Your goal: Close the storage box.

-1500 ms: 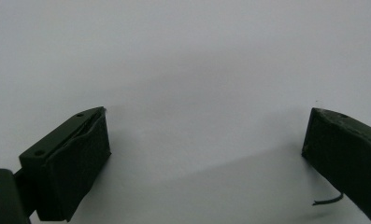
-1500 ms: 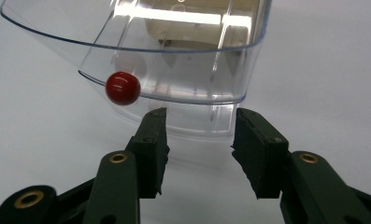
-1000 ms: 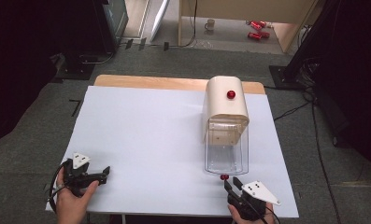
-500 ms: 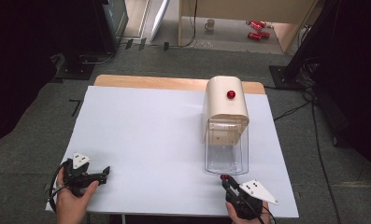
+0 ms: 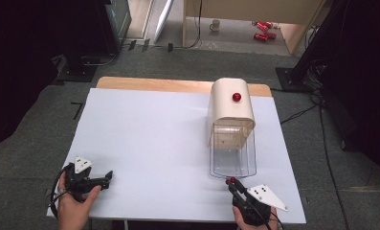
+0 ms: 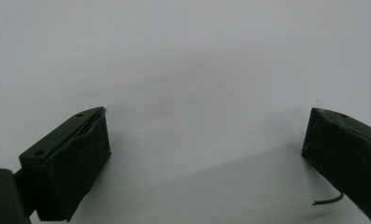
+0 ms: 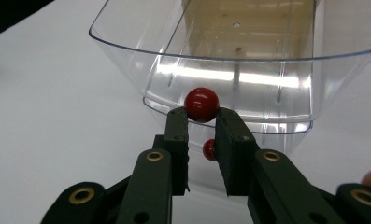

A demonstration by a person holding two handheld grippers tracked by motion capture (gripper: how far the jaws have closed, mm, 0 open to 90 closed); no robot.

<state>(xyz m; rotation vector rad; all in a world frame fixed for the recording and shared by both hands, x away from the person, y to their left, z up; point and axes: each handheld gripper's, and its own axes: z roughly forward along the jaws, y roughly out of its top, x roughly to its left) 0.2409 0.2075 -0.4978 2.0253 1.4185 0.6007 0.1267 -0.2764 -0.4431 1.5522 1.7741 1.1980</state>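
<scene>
A cream box (image 5: 230,112) with a red button (image 5: 236,97) on top stands at the right of the white table (image 5: 154,139). Its clear plastic drawer (image 5: 233,160) (image 7: 234,70) is pulled out toward me and looks empty. A small red knob (image 5: 231,181) (image 7: 201,104) sits at the drawer's front. My right gripper (image 5: 233,185) (image 7: 201,116) is shut on that knob, which is pinched between the jaw tips. My left gripper (image 5: 108,177) (image 6: 206,154) rests on the table near the front left corner, its jaws wide apart over bare white surface.
A wooden board edge (image 5: 154,84) shows behind the white sheet. The table's front edge runs just under both hands. On the floor beyond lie a mug (image 5: 216,25), red cans (image 5: 261,29) and cables (image 5: 321,129) at the right.
The right gripper has edged slightly left and forward onto the drawer knob. The drawer, box and left gripper have stayed where they were.
</scene>
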